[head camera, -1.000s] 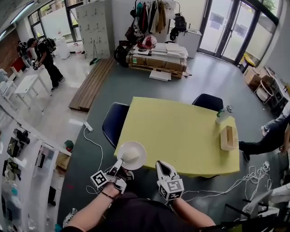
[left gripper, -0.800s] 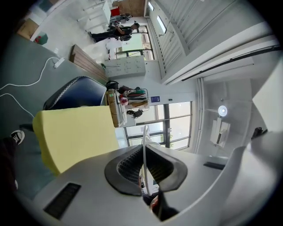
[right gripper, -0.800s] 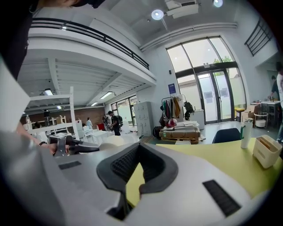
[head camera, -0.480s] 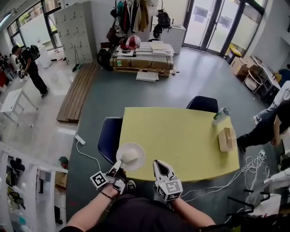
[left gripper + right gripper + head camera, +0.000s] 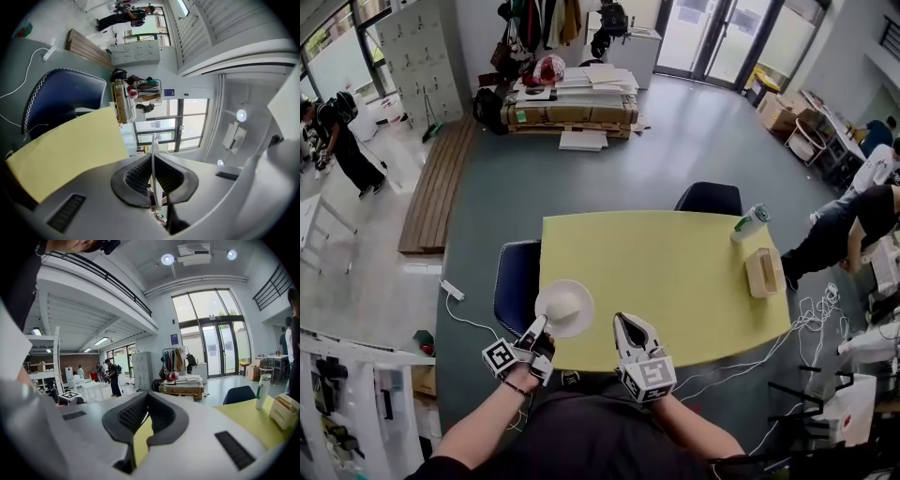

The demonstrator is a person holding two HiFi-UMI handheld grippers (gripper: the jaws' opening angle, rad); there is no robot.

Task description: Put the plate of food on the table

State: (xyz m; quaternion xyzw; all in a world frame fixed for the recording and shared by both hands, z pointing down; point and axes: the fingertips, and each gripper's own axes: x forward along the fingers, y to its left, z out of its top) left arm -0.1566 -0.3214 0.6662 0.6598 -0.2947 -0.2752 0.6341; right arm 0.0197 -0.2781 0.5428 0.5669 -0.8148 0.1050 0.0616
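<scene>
A white plate (image 5: 564, 307) with a pale mound of food hovers over the near left corner of the yellow table (image 5: 675, 272). My left gripper (image 5: 534, 330) is shut on the plate's near rim. In the left gripper view the rim (image 5: 153, 154) shows as a thin white edge pinched between the ribbed pads, with the table (image 5: 65, 150) to the left. My right gripper (image 5: 630, 330) is at the table's near edge, right of the plate. It is shut and holds nothing, and its tips (image 5: 147, 393) meet.
A bottle (image 5: 750, 223) and a wooden box (image 5: 763, 272) stand at the table's right end. Dark blue chairs sit at the left side (image 5: 517, 272) and far side (image 5: 709, 198). A person (image 5: 844, 225) sits to the right. Cables (image 5: 811, 314) lie on the floor.
The head view has drifted, and the table now sits a little further left and higher in it. The plate and both grippers stay at the table's near left corner.
</scene>
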